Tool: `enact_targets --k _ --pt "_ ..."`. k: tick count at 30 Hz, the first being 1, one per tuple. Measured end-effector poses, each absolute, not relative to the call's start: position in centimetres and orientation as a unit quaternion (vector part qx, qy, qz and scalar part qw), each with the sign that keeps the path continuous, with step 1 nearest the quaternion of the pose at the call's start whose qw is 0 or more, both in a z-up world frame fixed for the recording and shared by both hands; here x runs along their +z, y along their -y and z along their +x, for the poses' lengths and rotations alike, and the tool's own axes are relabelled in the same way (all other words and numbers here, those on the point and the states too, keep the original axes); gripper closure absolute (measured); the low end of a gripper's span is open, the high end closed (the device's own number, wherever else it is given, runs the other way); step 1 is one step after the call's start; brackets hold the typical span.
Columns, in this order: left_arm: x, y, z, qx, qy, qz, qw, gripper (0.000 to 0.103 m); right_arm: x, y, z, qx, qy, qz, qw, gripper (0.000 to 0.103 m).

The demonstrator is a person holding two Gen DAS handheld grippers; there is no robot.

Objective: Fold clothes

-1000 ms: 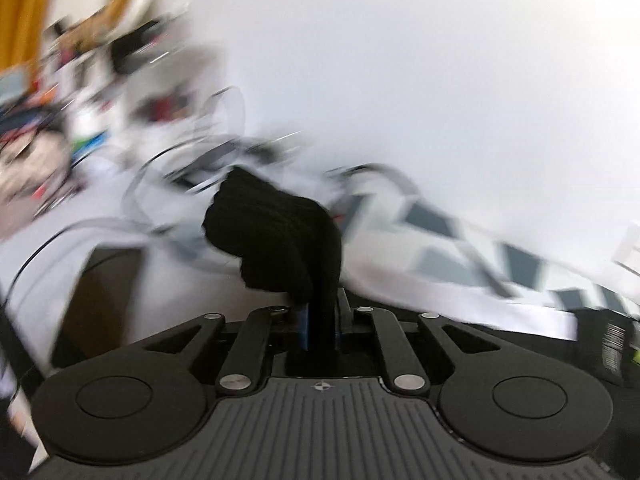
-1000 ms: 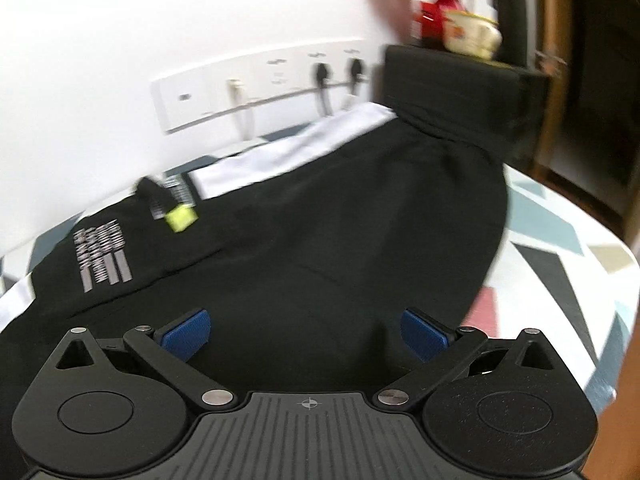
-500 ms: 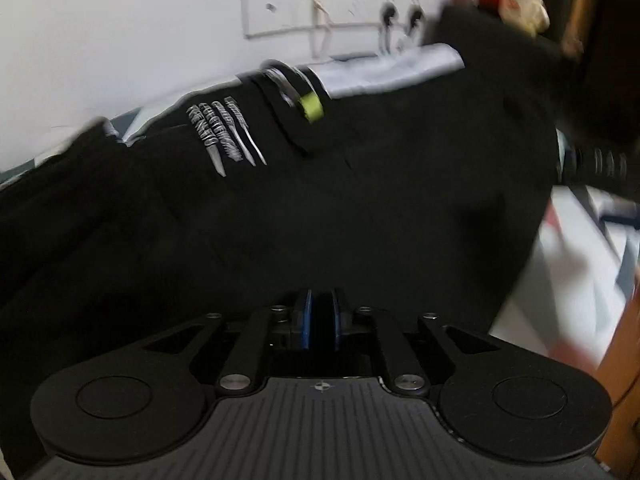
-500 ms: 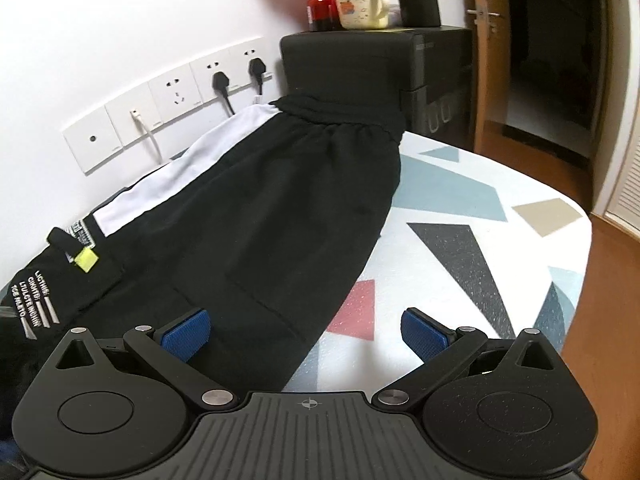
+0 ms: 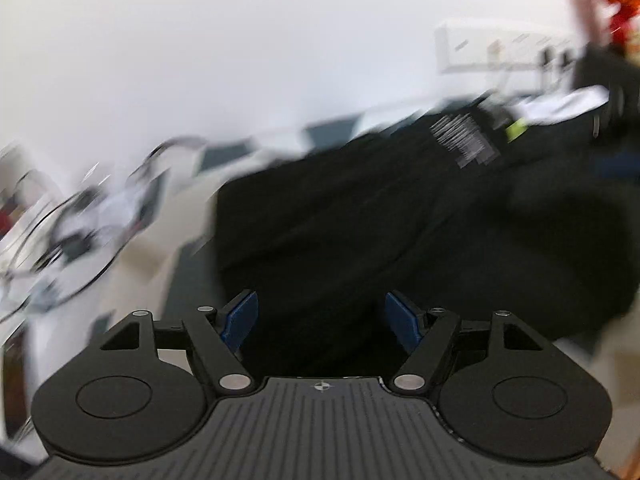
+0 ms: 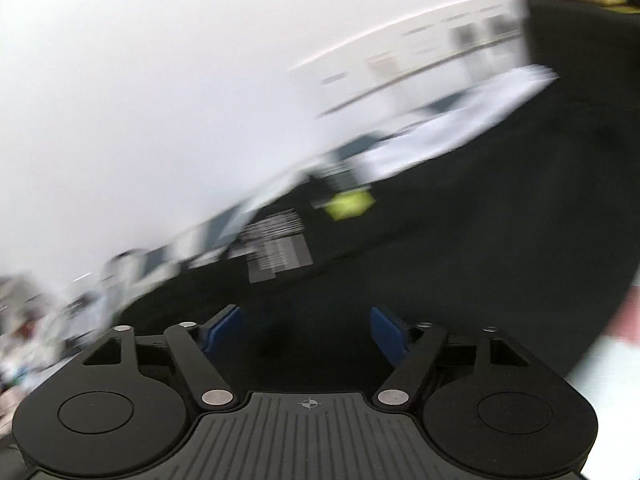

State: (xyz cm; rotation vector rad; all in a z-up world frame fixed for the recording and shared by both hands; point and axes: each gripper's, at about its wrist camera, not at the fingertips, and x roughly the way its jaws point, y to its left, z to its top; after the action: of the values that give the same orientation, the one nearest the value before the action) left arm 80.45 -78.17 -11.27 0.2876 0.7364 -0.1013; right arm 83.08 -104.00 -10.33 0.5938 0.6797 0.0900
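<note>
Both views are smeared by motion blur. A pair of black fabric trousers with a white side stripe, a block of white lettering and a small yellow-green tag lies spread flat on the white tabletop with grey geometric patches, close to the white wall.

The left tool has just been opening; its blue pads stand apart above the black cloth near the trousers' left edge, with nothing pinched between them.

The right tool has just been closing, yet its blue pads are apart, hovering over the middle of the dark fabric; whether they touch it cannot be told.

A white strip of wall sockets runs behind the trousers.
</note>
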Motion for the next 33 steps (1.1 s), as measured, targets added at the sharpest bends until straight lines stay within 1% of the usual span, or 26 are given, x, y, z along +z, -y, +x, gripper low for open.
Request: enact_targets --k 4,8,9,10,11,13,16,19,21,23,25,26,29,31,33 --pt "-12.9 76.2 79.9 -0.033 -0.372 0.142 0.917 0.031 -12.2 99.6 87.3 0.099 -0.369 0.309 0.871 0.034" --pt "-13.2 76.1 79.7 -0.043 -0.374 0.147 0.915 0.031 -14.5 97.3 90.5 0.050 -0.399 0.329 0.854 0.031" --pt "-13.2 76.4 79.7 -0.047 -0.372 0.155 0.914 0.031 -14.7 97.1 90.9 0.039 -0.399 0.338 0.852 0.038" --pt "-13.2 76.7 79.8 -0.050 -0.369 0.162 0.914 0.031 -14.6 96.8 91.1 0.040 -0.396 0.345 0.850 0.074" --pt "-13.3 76.8 79.7 -0.055 -0.367 0.166 0.914 0.031 -14.3 96.6 91.3 0.050 -0.396 0.351 0.847 0.089" --pt "-13.4 77.3 79.4 -0.072 -0.360 0.173 0.914 0.031 -12.8 96.4 90.9 0.058 -0.374 0.356 0.854 0.092" --pt "-13.8 77.7 79.5 -0.085 -0.353 0.187 0.913 0.031 -9.9 96.9 88.7 0.061 -0.314 0.357 0.878 0.093" --pt "-13.9 77.8 79.6 -0.099 -0.354 0.183 0.912 0.032 -9.2 99.1 86.6 0.024 -0.301 0.364 0.881 0.092" --pt "-14.1 78.0 79.6 -0.107 -0.356 0.181 0.910 0.036 -10.6 100.1 86.1 -0.002 -0.327 0.350 0.878 0.090" --pt "-14.3 78.0 79.7 -0.110 -0.356 0.183 0.910 0.037 -12.3 100.6 86.1 -0.035 -0.356 0.338 0.870 0.084" --pt "-14.4 77.7 79.9 -0.112 -0.359 0.176 0.910 0.037 -13.5 101.7 86.3 -0.069 -0.371 0.352 0.856 0.051" --pt "-14.4 77.6 80.0 -0.113 -0.360 0.172 0.910 0.037 -13.8 102.0 86.1 -0.078 -0.368 0.365 0.852 0.046" --pt "-14.4 77.6 80.2 -0.116 -0.361 0.173 0.909 0.037 -14.3 101.8 86.2 -0.052 -0.361 0.388 0.846 0.037" --pt "-14.5 77.5 80.3 -0.116 -0.362 0.170 0.909 0.037 -14.6 101.2 86.6 -0.027 -0.364 0.394 0.843 0.028" --pt "-14.6 77.3 80.4 -0.116 -0.364 0.162 0.910 0.037 -14.9 100.6 87.2 -0.004 -0.368 0.393 0.842 0.025"
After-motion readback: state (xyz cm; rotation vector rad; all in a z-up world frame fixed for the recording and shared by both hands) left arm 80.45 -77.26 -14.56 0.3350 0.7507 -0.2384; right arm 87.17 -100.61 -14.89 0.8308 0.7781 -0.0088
